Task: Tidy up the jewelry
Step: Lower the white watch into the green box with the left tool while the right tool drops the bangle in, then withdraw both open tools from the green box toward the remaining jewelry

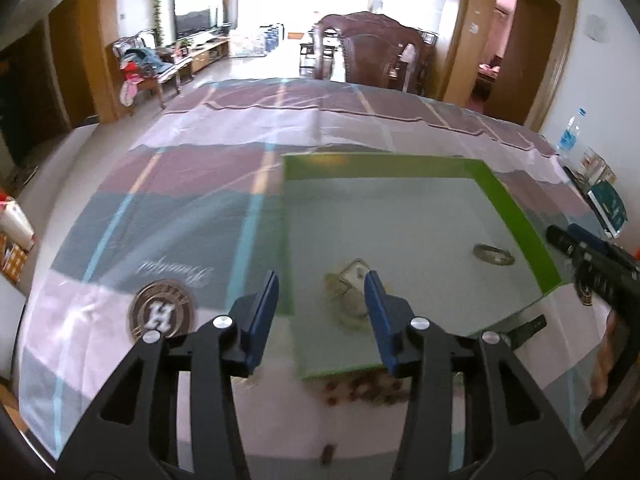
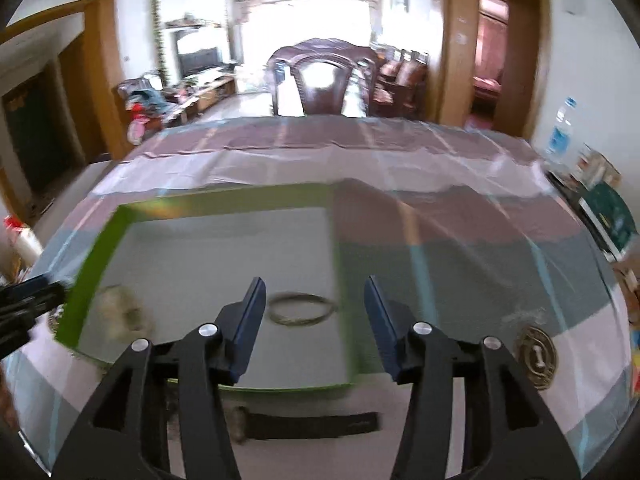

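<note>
A shallow green-rimmed tray with a grey floor lies on the table; it also shows in the right wrist view. In it lie a pale heap of jewelry, also seen in the right wrist view, and a thin bangle, also seen there. My left gripper is open and empty above the tray's near left edge, by the heap. My right gripper is open and empty above the bangle. A dark-strapped watch and reddish beads lie in front of the tray.
A striped cloth under clear plastic covers the table. A round metal H badge lies left of the tray, another round badge to its right. A water bottle and books stand at the right edge. A chair stands beyond.
</note>
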The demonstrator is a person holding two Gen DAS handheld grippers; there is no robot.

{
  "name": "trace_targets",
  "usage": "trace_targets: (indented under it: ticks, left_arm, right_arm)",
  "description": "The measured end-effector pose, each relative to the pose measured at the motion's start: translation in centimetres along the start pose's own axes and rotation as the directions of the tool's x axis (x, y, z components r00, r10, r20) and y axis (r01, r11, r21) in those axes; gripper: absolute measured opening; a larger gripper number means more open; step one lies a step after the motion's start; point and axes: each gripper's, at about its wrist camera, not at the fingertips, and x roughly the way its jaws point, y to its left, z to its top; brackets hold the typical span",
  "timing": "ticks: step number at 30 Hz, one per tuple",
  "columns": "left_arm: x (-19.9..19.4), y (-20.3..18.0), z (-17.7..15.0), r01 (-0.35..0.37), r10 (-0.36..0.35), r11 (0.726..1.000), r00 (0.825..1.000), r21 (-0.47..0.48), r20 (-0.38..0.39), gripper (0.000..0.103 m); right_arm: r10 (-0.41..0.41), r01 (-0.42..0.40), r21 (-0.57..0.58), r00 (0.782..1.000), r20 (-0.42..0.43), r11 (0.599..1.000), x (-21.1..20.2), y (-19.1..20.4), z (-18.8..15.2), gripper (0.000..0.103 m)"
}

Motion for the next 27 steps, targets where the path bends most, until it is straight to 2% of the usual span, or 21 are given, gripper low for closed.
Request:
trace_targets:
  ticks: [4, 8, 12, 17, 21, 23, 27]
  left_arm:
    - [-0.3, 1.0, -1.9, -0.008, 0.007, 1.000, 0.999, -0.008, -0.034, 0.045]
    - [-0.4, 1.0, -3.2, 0.002, -0.002, 1.000, 0.999, 0.011, -0.043, 0.048]
    - [-0.8, 0.8, -3.6, 0.000, 0.001, 1.000, 0.999, 0.028, -0.045, 0.049]
    - [-0.9, 0.4, -4.8, 0.027, -0.023, 0.998, 0.997, 0.059, -0.068, 0.049]
    - [1.3, 0.2, -5.0, -0.005, 0.012, 0.998, 0.994, 0.065, -0.111, 0.051]
    - [2.5, 0.3, -4.7, 0.009, -0.002, 0.999, 0.991, 0.049, -0.137, 0.051]
    - [3.8, 0.1, -3.7, -0.017, 0.022, 0.999, 0.991, 0.046, -0.129, 0.051]
  right_arm:
    - [-0.065, 0.070, 0.066, 0.995, -0.076, 0.995, 2.2, -2.5, -0.7, 0.052]
    - [-0.019, 0.029, 0.133, 0.997, -0.080, 0.991, 2.3, -3.9, -1.1, 0.052]
    - [-0.120, 0.122, 0.145, 0.992, -0.026, 0.982, 0.9, -4.4, -0.8, 0.052]
    - [-0.201, 0.213, 0.129, 0.974, -0.100, 0.969, 2.3, -5.2, -1.8, 0.052]
    - [-0.179, 0.196, 0.111, 0.973, -0.143, 0.974, 3.2, -4.9, -2.9, 0.052]
    - [-0.185, 0.199, 0.098, 0.973, -0.135, 0.975, 3.2, -4.5, -3.0, 0.052]
    - [-0.144, 0.156, 0.089, 0.981, -0.131, 0.984, 3.5, -3.5, -2.8, 0.052]
